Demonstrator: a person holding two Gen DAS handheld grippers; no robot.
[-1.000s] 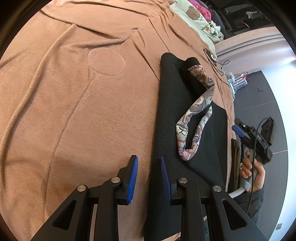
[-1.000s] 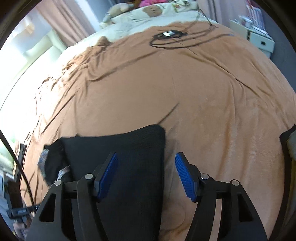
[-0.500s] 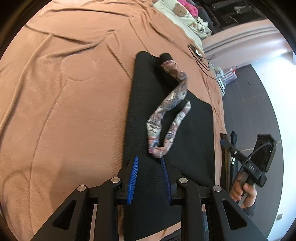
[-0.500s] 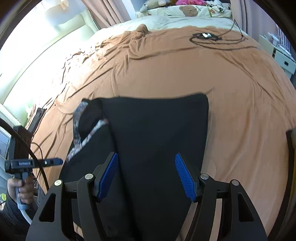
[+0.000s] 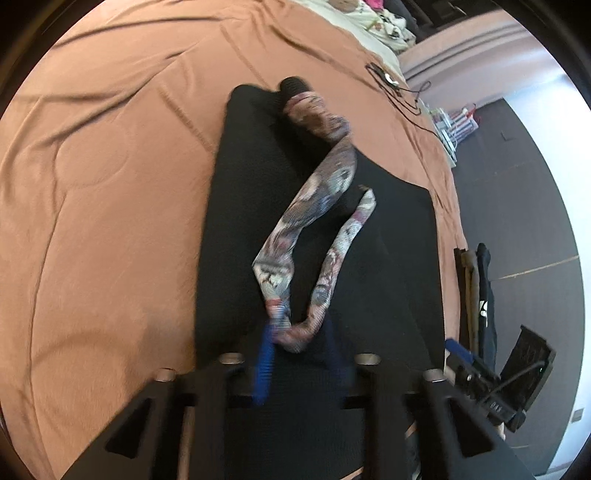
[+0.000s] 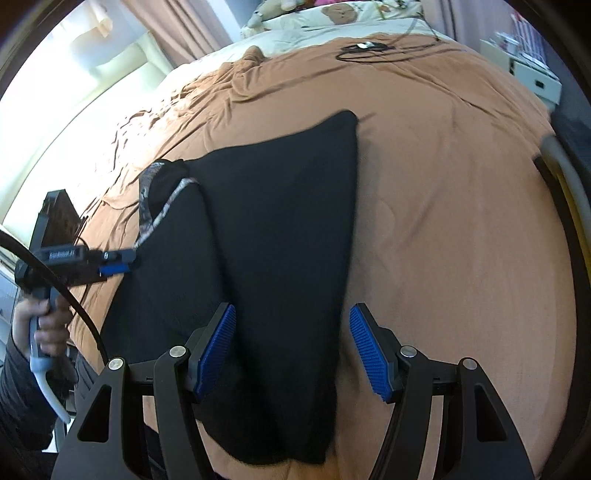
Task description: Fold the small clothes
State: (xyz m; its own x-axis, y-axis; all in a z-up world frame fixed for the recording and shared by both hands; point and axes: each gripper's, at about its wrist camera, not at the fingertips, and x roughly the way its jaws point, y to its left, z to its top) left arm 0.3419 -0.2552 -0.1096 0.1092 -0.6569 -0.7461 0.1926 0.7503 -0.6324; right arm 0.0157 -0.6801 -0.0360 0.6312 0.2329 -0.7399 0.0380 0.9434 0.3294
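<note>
A black garment (image 5: pixel 369 258) lies flat on the brown bedspread (image 5: pixel 110 184). A long patterned band (image 5: pixel 321 199) snakes across it. The band's looped end lies between the fingertips of my left gripper (image 5: pixel 301 350), whose jaws are closing around it; the picture is blurred there. In the right wrist view the left gripper (image 6: pixel 114 264) sits at the band's (image 6: pixel 146 206) lower end. My right gripper (image 6: pixel 293 350) stands open, straddling a raised fold of the black garment (image 6: pixel 288 229) near its front edge, the pads clear of the cloth.
A black cable with a small device (image 6: pixel 364 46) lies at the far end of the bed, before bear-print pillows (image 6: pixel 332 14). A white shelf unit (image 6: pixel 532 70) stands at the right. Folded clothes (image 5: pixel 476 288) hang beside the bed. A person's hand (image 6: pixel 44 325) holds the left gripper's handle.
My left gripper has slid from the garment's edge onto the black cloth, up to the band's loop. The right gripper has moved over the garment, which now lies between its fingers.
</note>
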